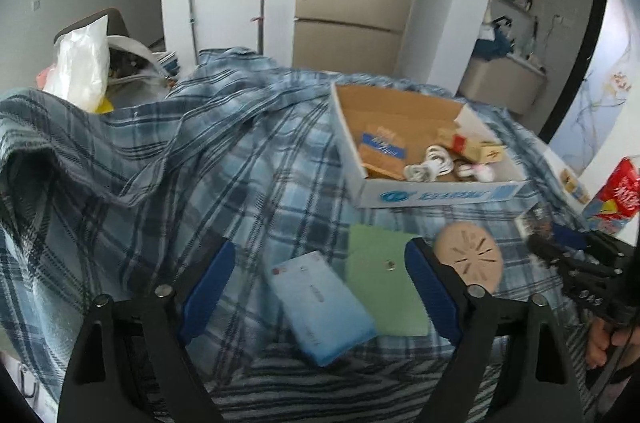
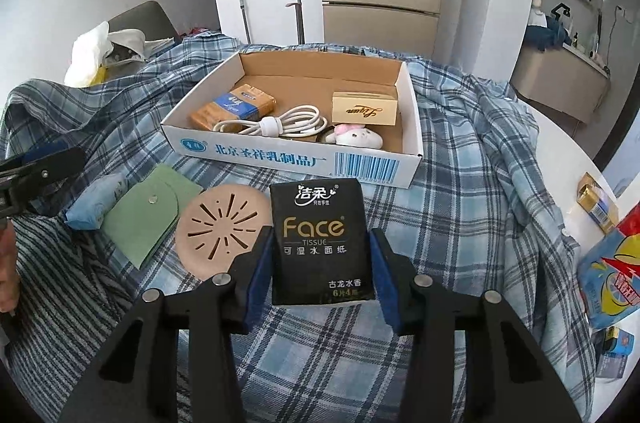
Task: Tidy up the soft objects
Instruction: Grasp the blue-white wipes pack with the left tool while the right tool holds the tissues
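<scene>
Jaws of the right gripper (image 2: pixel 320 259) were closed on a black tissue pack (image 2: pixel 318 243), held upright just near of the cardboard box (image 2: pixel 296 159); jaws of the left gripper (image 1: pixel 316 279) stood wide and empty above a pale blue tissue pack (image 1: pixel 324 307) lying on the plaid-covered table (image 1: pixel 240 191), beside a green pouch (image 1: pixel 384 279) and a round tan pad (image 1: pixel 470 253). Judged step: carrying the black pack to the box. Next move likely calls for lifting it over the near wall and releasing inside, clear of the white cable (image 2: pixel 280 125).
</scene>
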The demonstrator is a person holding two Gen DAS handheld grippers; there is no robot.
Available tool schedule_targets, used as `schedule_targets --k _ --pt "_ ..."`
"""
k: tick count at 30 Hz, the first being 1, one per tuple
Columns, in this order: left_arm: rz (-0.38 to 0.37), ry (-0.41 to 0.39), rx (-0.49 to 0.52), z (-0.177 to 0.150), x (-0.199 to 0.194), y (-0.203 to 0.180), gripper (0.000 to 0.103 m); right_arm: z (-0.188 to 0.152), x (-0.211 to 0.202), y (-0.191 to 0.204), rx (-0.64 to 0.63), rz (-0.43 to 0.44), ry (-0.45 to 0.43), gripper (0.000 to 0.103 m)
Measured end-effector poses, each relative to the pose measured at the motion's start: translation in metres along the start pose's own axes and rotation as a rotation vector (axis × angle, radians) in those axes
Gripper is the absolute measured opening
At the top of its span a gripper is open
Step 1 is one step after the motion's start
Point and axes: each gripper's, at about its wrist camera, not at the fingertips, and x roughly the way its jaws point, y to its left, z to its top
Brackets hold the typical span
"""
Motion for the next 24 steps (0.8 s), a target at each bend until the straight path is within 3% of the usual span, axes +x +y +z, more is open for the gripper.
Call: schedule_targets --k 5,11,17,24 --pt "-0.004 0.06 -0.022 -0.006 0.008 0.004 0.084 -0.002 -0.003 -0.001 0.008 0.012 -0.015 0.045" --pt "-0.058 0.163 -0.032 -0.01 0.025 -0.002 0.068 -0.002 -0.005 0.001 0.0 0.007 -0.021 0.045" --pt "-0.048 0.173 -0.02 -0.01 0.033 -0.003 0.053 -0.003 -0.005 0.0 0.004 0.009 -0.019 0.045" --pt "-0.044 0.223 -0.033 -0.013 0.045 0.0 0.05 -0.002 -0.004 0.0 0.004 0.011 -0.01 0.045"
